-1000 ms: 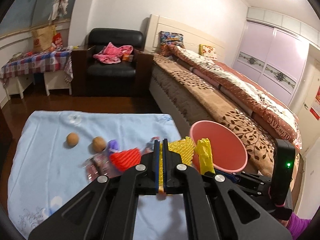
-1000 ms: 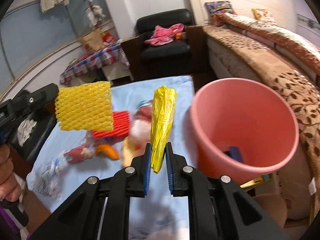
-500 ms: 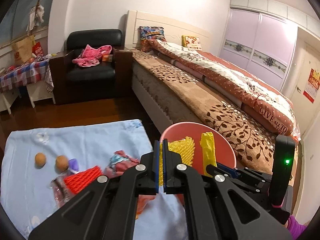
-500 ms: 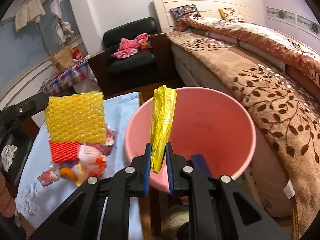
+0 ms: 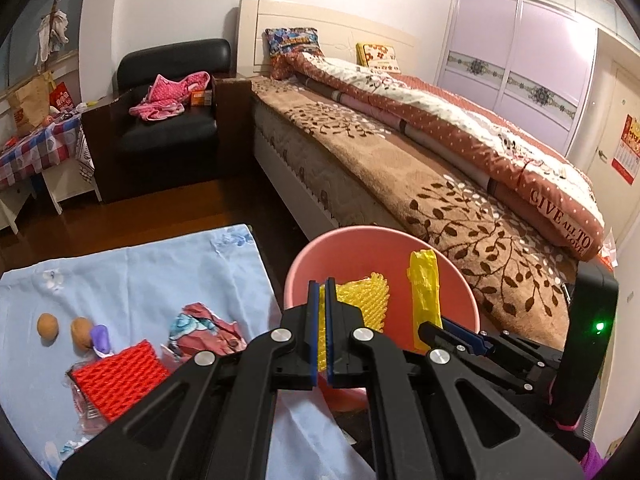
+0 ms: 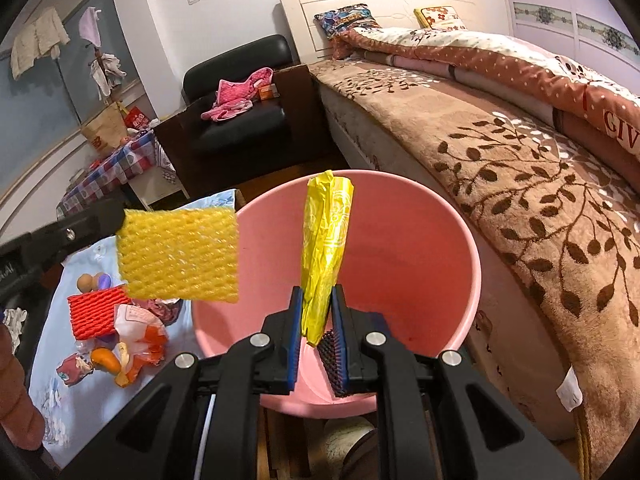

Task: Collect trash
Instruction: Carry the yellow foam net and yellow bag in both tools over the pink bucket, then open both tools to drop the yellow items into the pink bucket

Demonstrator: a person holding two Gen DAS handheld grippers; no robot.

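My left gripper (image 5: 322, 286) is shut on a yellow foam net sleeve (image 5: 362, 306), which hangs over the near rim of the pink bin (image 5: 360, 242). In the right wrist view the same yellow foam net (image 6: 178, 254) sits at the bin's left edge, held by the left gripper (image 6: 116, 220). My right gripper (image 6: 316, 300) is shut on a crumpled yellow plastic wrapper (image 6: 326, 240) that stands upright above the pink bin (image 6: 400, 208). A dark object (image 6: 332, 350) lies inside the bin. More trash stays on the blue cloth (image 5: 140, 264): a red foam net (image 5: 120, 376) and a crumpled wrapper (image 5: 204, 330).
Two walnuts (image 5: 48, 326) and a small purple item (image 5: 100, 336) lie on the cloth. A bed (image 5: 440, 160) runs along the right beside the bin. A black armchair (image 5: 168, 120) with pink clothes stands at the back. A hand (image 6: 16, 396) shows at the left.
Both grippers have swung right from over the blue cloth to above the pink bin, each still holding its yellow piece. The cloth and its trash have slid left in both views.
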